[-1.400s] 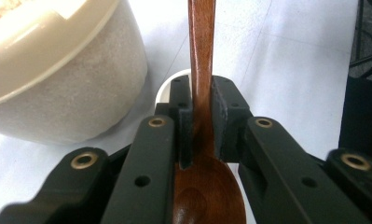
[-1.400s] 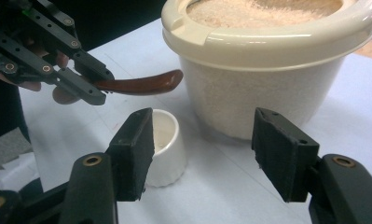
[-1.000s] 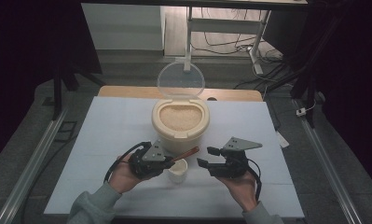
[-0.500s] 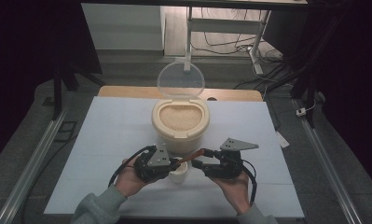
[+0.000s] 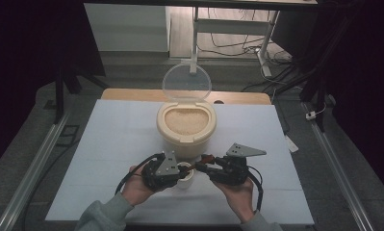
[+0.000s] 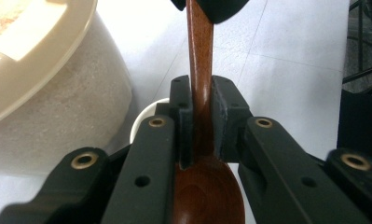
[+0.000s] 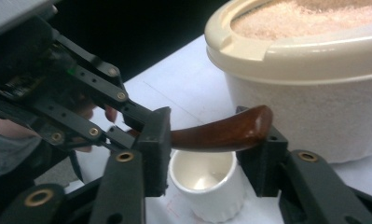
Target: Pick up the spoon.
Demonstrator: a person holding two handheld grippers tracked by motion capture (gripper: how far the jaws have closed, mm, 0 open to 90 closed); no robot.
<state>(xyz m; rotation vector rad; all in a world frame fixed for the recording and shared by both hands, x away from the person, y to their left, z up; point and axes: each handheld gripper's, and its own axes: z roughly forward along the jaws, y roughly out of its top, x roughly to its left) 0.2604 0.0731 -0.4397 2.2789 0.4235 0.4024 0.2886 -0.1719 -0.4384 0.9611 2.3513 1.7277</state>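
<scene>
A brown wooden spoon (image 6: 200,88) is clamped at its neck by my left gripper (image 6: 201,109), shut on it just above the bowl. The spoon hangs level over a small white cup (image 7: 207,182) that stands in front of the cream rice container (image 7: 305,70). My right gripper (image 7: 209,149) faces the left one, and the end of the spoon's handle (image 7: 225,133) lies between its two jaws. Those jaws have just been closing; a gap still shows and the pads do not press on the handle. In the high view the cup (image 5: 185,177) sits between both grippers.
The rice container (image 5: 185,126) holds grain, and its clear lid (image 5: 186,83) stands open behind it. Everything rests on a white board (image 5: 108,144) over a wooden tabletop. Metal rails run along both sides, with cables on the floor beyond.
Both hands have drawn together over the cup. The right gripper has come in from the right up to the spoon's handle, and its jaws stand narrower than before.
</scene>
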